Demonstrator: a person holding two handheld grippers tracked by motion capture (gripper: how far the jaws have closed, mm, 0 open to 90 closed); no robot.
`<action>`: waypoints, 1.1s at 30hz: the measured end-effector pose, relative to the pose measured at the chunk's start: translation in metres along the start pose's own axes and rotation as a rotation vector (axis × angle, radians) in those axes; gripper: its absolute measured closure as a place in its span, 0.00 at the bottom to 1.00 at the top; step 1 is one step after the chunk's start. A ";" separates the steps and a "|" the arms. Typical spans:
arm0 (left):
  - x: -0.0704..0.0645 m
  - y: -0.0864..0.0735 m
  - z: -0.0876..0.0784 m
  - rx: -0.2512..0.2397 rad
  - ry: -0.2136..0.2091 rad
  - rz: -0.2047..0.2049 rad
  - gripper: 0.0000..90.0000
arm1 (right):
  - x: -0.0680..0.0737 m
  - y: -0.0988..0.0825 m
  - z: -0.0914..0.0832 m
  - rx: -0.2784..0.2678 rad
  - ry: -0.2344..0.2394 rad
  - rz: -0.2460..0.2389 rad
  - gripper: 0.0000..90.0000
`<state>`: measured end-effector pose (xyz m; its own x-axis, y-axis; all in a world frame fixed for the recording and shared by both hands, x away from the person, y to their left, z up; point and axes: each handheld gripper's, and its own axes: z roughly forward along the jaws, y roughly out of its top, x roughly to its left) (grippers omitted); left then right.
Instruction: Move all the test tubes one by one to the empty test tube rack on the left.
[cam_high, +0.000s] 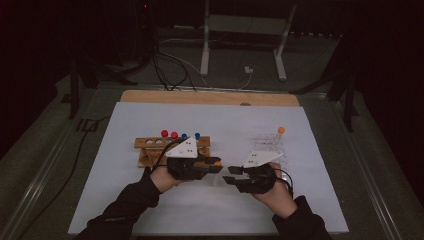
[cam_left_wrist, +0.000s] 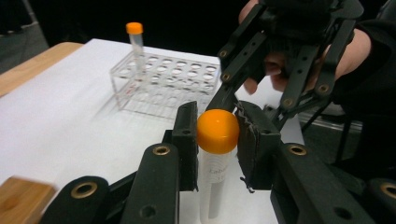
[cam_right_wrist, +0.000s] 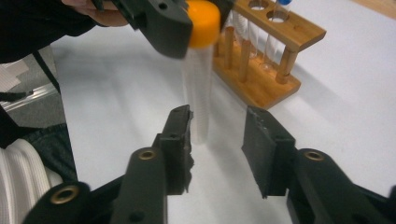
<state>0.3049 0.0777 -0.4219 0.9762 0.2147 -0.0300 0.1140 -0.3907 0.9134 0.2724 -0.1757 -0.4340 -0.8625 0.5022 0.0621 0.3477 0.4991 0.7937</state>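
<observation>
Overhead, white sheet (cam_high: 150, 210) on wooden table (cam_high: 210, 97), dark room.

Showing an orange cap (cam_left_wrist: 217, 131) on a clear tube (cam_left_wrist: 212, 191), with black jaws on either side. Beside that tube, standing out: a pale-brown wooden rack (cam_high: 171, 151) carrying red and blue caps, a transparent rack (cam_left_wrist: 168, 84), possibly faintly red-marked, bearing another orange-capped tube (cam_left_wrist: 136, 44), all over a white sheet (cam_high: 125, 200).

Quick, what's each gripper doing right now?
Left gripper: shut on the orange-capped tube.
Right gripper: open, holding nothing; the tube stands just beyond its jaws.
</observation>
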 end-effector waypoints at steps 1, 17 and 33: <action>0.001 0.000 -0.003 0.001 0.006 0.000 0.80 | 0.000 0.000 -0.001 -0.004 -0.004 -0.004 0.65; 0.014 -0.010 -0.066 0.004 0.153 -0.028 0.80 | 0.001 0.003 -0.002 -0.047 -0.040 0.047 0.17; 0.030 -0.012 -0.130 -0.024 0.330 -0.056 0.80 | 0.001 0.004 -0.003 -0.064 -0.015 0.069 0.00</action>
<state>0.3088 0.2058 -0.3812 0.8560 0.5147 0.0493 0.1573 -0.3500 0.9234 0.2720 -0.1755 -0.4292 -0.8319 0.5441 0.1092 0.3813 0.4174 0.8249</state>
